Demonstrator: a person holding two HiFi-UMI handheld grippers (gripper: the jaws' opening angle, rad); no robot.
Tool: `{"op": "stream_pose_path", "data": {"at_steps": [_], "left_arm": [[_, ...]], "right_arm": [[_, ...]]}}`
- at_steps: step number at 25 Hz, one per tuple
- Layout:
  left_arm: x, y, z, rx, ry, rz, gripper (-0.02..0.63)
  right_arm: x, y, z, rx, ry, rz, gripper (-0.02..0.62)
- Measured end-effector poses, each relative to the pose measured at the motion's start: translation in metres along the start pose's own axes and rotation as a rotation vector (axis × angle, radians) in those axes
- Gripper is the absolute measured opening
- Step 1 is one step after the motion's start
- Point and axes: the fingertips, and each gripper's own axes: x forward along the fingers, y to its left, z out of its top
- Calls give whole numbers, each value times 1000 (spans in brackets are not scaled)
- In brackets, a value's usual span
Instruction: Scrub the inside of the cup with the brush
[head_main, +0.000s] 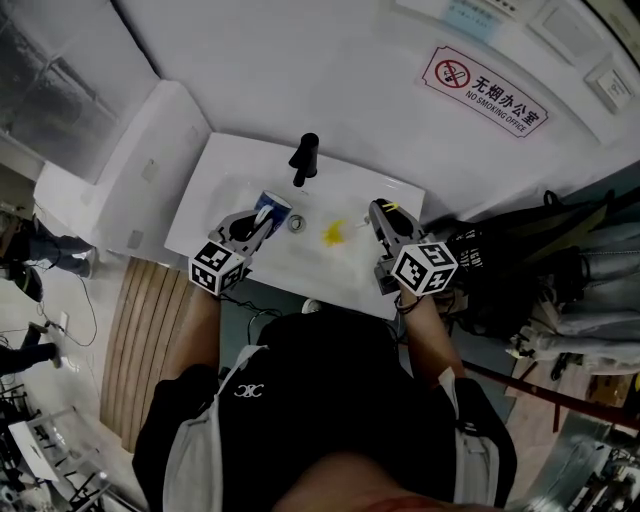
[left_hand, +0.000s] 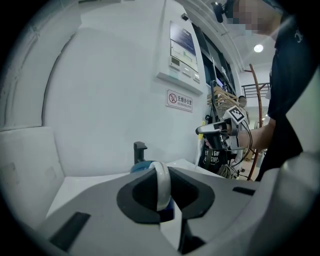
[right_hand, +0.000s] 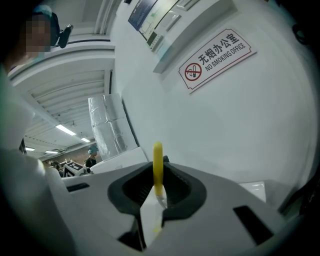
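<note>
**Head view.**
- White sink (head_main: 225, 190), with a black faucet (head_main: 305, 158) at its 12 o'clock edge. The drain (head_main: 296, 223) lies just below the faucet.
- Blue, white-rimmed cup (head_main: 271, 208), over the basin at 10 o'clock of the drain. The left gripper (head_main: 252, 228) pinches it.
- Brush (head_main: 336, 232), its yellow head at 3 o'clock of the drain. The handle runs to the right gripper (head_main: 385, 220).
- On the wall at 1 o'clock, a no-smoking sign (head_main: 485, 92).

**Left gripper view.**
- Jaws clamped on the cup's white rim, with the blue wall behind.
- Faucet at 11 o'clock of the rim.
- Right gripper at 2 o'clock, with the brush hanging below it.

**Right gripper view.**
- Jaws closed on the brush's yellow handle, which stands upright between them.
- No-smoking sign at 1 o'clock.
</note>
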Motion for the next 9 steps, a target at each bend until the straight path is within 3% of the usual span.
{"op": "stream_pose_path", "data": {"at_steps": [9], "left_arm": [[0,-3,2,-6,0,-7,52]], "right_arm": [[-2,2,-2,-6,5,12,55]]}}
